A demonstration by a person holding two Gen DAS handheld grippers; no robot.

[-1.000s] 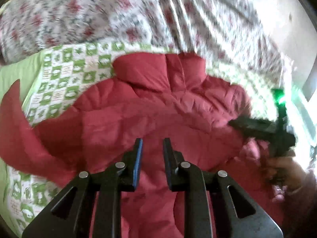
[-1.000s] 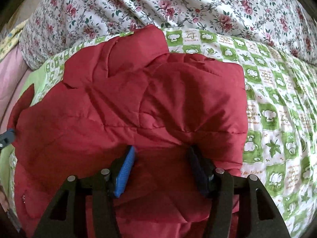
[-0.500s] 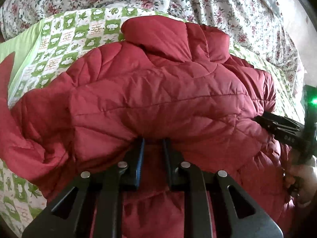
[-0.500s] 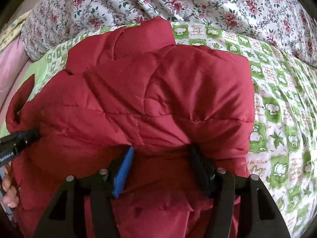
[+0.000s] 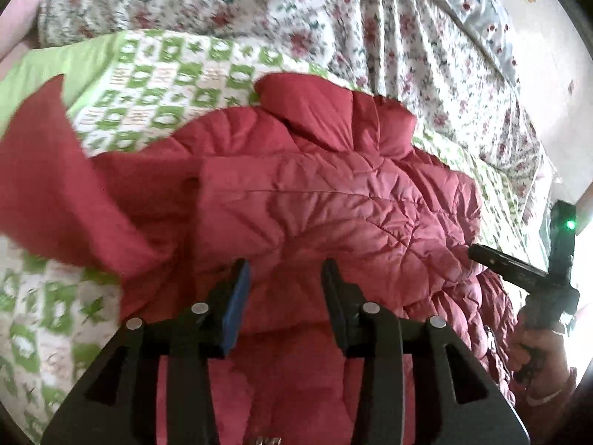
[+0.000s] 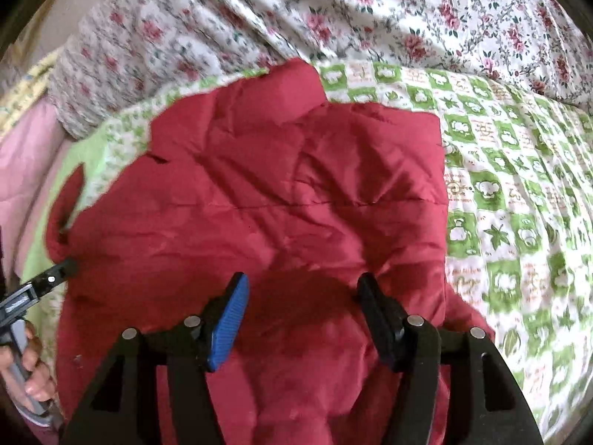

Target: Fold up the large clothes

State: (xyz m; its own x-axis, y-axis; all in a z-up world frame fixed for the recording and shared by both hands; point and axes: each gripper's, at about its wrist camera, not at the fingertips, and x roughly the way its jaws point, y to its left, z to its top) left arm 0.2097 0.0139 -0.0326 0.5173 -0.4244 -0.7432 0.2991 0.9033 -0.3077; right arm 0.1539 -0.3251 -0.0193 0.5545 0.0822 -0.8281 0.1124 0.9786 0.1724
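— Both grippers are right over the jacket [image 5: 333, 200], aren't they? Holding anything?

— No. The left gripper [image 5: 283, 278] has its jaws parted over the near hem, and the right gripper [image 6: 302, 289] is spread wider, nothing pinched in either.

— How would that jacket handle, you reckon?

— Soft, puffy, light for its bulk — springy, so I'd guess a fold wants pressing down or it lifts again. The shell looks slick; I'd bite a seam or the hem edge, a good thick pinch.

— And how does it look?

— Dark red, quilted in crinkled panels, lying on the green checked quilt [image 6: 519, 193]. One sleeve [image 5: 55, 170] trails off to the left, blurred. Collar [image 5: 318, 107] at the far end, just short of the floral bedding [image 6: 370, 11].
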